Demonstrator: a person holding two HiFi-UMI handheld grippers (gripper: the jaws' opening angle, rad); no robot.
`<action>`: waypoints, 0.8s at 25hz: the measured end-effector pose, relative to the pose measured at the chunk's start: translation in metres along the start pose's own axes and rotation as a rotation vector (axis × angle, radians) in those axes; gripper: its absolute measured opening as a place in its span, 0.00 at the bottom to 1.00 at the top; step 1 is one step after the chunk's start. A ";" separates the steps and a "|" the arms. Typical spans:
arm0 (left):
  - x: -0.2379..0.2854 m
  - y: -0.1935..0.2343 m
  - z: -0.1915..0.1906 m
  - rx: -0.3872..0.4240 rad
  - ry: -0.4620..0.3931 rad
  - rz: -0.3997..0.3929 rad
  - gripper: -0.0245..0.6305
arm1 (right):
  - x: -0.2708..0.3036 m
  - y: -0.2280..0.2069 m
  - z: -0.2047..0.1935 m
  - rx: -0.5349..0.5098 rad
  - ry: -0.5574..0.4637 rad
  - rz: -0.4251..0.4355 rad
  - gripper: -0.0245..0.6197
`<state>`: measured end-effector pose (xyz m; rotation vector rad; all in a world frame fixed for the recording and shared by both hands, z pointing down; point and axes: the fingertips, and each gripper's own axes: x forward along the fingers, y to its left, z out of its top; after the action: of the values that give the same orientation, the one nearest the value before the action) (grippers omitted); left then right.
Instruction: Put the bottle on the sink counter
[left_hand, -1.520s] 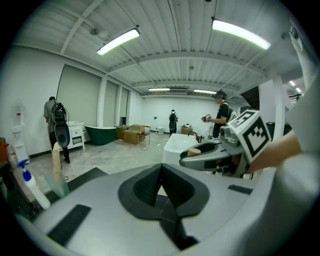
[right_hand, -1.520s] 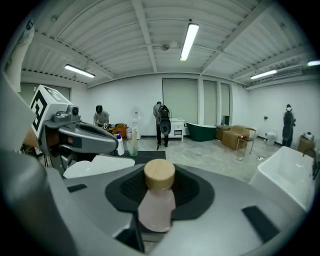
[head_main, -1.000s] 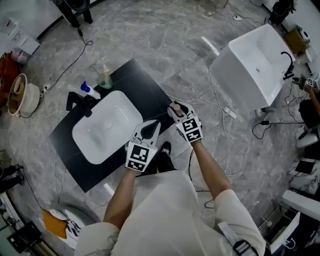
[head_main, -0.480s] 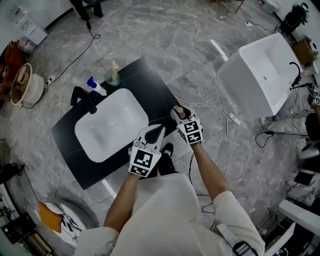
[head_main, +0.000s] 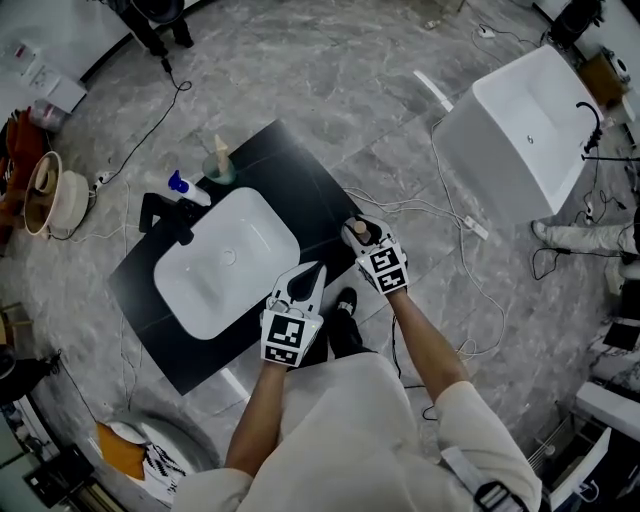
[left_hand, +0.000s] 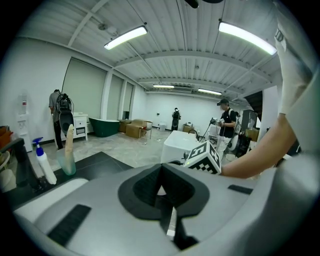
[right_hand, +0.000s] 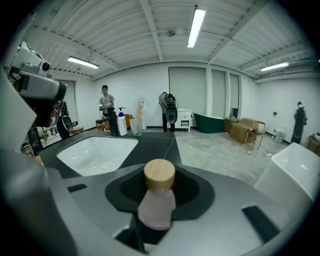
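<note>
The right tongs (head_main: 360, 234) are clamped on the bottle (right_hand: 158, 202), a small cylinder with a frosted pinkish body and a round cap of pale wood. The ribbed black pads press its sides, and it stands upright, cap uppermost. In the head view the bottle is held in the air just at the 3 o'clock corner of the surface (head_main: 290, 165), a flat matte black slab set at a slant on the grey marbled floor (head_main: 330, 70). A glossy white basin (head_main: 225, 262), a rectangle with rounded corners, is sunk into the slab. At about 10 o'clock from the basin stands an angular black faucet (head_main: 165, 212), with a white spray bottle (head_main: 182, 186) with a blue head just beside it. A translucent green cup (head_main: 218, 168) stands at the basin's 12 o'clock. The left tongs (head_main: 316, 270) are pressed together with nothing between them, over the slab's near edge at the basin's 4 o'clock. A boxy white tub (head_main: 520, 130) sits well apart at 2 o'clock.
</note>
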<state>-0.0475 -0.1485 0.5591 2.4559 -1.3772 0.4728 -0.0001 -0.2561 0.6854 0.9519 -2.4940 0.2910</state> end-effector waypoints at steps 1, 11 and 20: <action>0.000 0.000 -0.001 -0.005 0.000 -0.001 0.05 | -0.001 0.001 -0.001 -0.003 -0.003 0.001 0.22; 0.002 -0.011 -0.012 -0.037 0.005 -0.037 0.05 | -0.002 0.002 0.000 0.014 -0.053 0.003 0.23; 0.003 -0.003 -0.013 -0.078 -0.026 -0.019 0.05 | 0.000 -0.002 -0.002 0.050 -0.087 -0.023 0.24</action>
<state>-0.0449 -0.1441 0.5720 2.4182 -1.3541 0.3771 0.0020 -0.2565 0.6870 1.0334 -2.5632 0.3126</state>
